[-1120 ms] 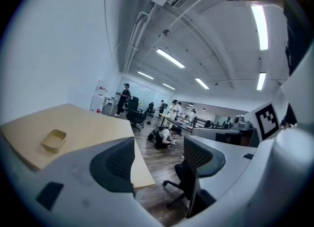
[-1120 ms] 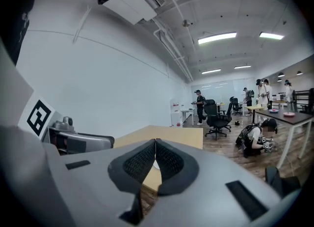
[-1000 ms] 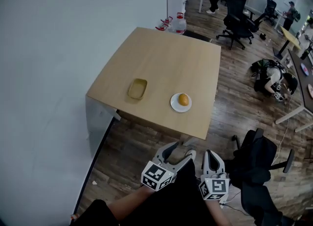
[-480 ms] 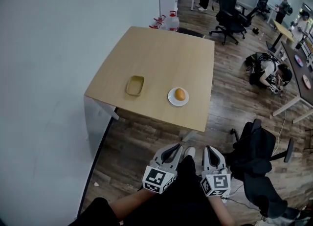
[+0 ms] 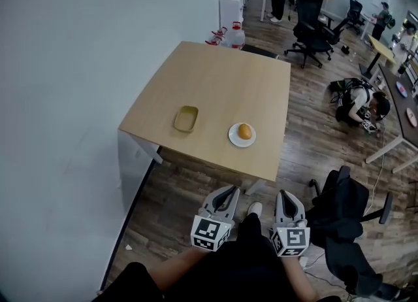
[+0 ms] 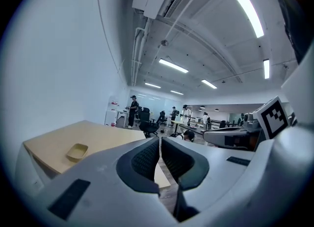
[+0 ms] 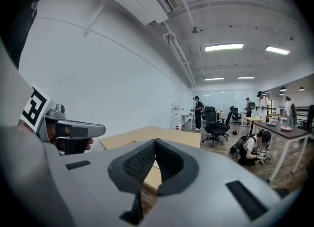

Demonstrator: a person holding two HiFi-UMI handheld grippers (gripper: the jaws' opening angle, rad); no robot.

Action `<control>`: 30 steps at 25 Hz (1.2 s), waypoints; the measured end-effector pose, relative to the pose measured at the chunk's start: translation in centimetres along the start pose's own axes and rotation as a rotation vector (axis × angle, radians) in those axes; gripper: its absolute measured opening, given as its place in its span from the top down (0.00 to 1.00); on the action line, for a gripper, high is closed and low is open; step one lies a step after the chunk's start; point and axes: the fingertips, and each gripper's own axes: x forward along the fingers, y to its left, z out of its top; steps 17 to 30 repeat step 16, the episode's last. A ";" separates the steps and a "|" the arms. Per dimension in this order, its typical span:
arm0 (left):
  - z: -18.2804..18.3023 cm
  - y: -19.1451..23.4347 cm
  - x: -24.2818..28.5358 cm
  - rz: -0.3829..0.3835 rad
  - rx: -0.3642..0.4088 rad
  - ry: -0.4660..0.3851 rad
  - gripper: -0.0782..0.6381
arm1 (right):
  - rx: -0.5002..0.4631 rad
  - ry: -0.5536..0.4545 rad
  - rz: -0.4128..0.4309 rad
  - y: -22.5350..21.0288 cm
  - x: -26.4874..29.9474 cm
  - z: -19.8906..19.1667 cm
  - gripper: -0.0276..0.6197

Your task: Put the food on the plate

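An orange round piece of food (image 5: 245,131) lies on a small white plate (image 5: 235,140) near the front edge of a light wooden table (image 5: 222,85). An empty yellow dish (image 5: 186,119) sits to the plate's left and also shows in the left gripper view (image 6: 77,151). Both grippers hang low over the floor, well short of the table. My left gripper (image 5: 226,196) (image 6: 160,140) is shut with nothing between its pads. My right gripper (image 5: 285,199) (image 7: 155,143) is also shut and empty.
A white wall (image 5: 78,65) runs along the table's left side. A black office chair (image 5: 346,219) stands at the right on the wooden floor. More chairs, desks and people fill the far room (image 5: 313,13). A person crouches on the floor (image 5: 362,101).
The left gripper's jaws, spread apart a second ago, have come together. Both grippers stay low in front of the body; the head view has shifted slightly.
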 end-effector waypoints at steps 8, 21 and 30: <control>0.4 -0.2 -0.2 0.015 -0.016 -0.004 0.86 | -0.017 -0.016 0.038 0.7 -0.1 0.9 0.86; -1.1 0.2 1.5 0.059 -0.028 0.005 0.86 | 0.064 -0.001 0.036 -1.2 0.9 -0.6 0.86; -1.1 0.2 1.5 0.059 -0.028 0.005 0.86 | 0.064 -0.001 0.036 -1.2 0.9 -0.6 0.86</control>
